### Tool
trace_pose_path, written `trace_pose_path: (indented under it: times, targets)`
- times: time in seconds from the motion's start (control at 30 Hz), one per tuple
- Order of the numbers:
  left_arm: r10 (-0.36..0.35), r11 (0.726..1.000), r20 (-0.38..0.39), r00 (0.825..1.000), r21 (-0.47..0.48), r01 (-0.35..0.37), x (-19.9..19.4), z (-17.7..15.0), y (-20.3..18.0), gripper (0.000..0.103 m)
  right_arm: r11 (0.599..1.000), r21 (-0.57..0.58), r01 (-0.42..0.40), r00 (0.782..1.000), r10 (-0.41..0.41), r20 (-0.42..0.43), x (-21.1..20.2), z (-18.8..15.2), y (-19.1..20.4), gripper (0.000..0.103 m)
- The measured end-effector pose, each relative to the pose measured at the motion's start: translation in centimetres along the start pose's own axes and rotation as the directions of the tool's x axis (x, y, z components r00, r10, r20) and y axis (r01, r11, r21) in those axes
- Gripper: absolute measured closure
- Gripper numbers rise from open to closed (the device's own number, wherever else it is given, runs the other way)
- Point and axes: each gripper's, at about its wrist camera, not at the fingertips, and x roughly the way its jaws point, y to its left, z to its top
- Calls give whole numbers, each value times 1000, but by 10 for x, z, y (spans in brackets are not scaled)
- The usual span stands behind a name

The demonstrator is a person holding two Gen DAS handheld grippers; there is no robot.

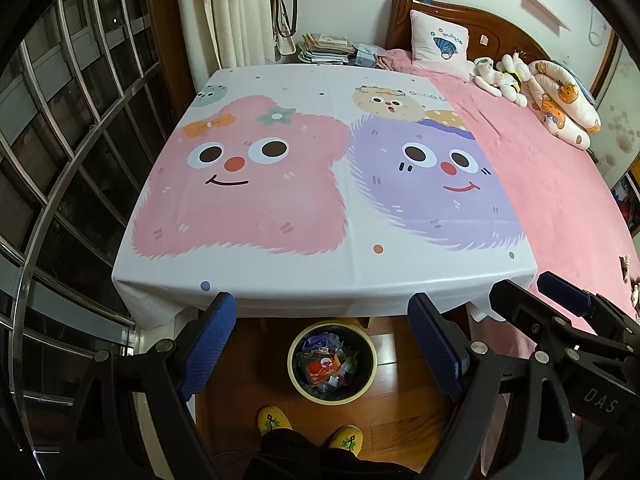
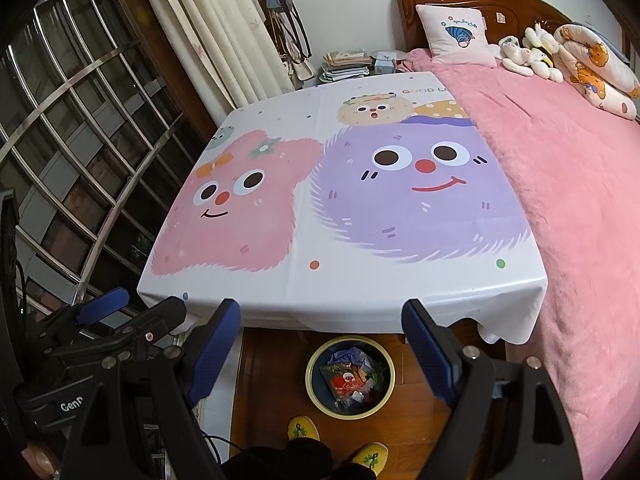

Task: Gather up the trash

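Observation:
A round waste bin with a cream rim (image 1: 291, 360) (image 2: 309, 376) stands on the wooden floor under the table's near edge. Inside it lie a red wrapper (image 1: 320, 369) (image 2: 343, 385) and other crumpled plastic trash. My left gripper (image 1: 322, 300) hovers above the bin, open, with nothing between its blue pads. My right gripper (image 2: 322, 306) hangs open beside it, also holding nothing. Each gripper shows in the other's view: the right gripper (image 1: 534, 285) at the right side, the left gripper (image 2: 138, 303) at the left side.
A table under a cartoon tablecloth (image 1: 320, 208) (image 2: 320, 240) fills the middle. A bed with a pink blanket (image 1: 560, 200) (image 2: 580, 200) adjoins it on the right, with a pillow and plush toys. A barred window (image 1: 60, 160) is on the left. The person's yellow slippers (image 1: 274, 420) stand before the bin.

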Motion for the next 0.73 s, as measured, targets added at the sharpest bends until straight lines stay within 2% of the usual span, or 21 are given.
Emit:
trace_pose_path:
  times: [0.73]
  targets:
    - [1,1000,-1,1000,-6,-1,-1,-5,1,17,1000,-7,-1,1000,1,-1,0,-2,2,20]
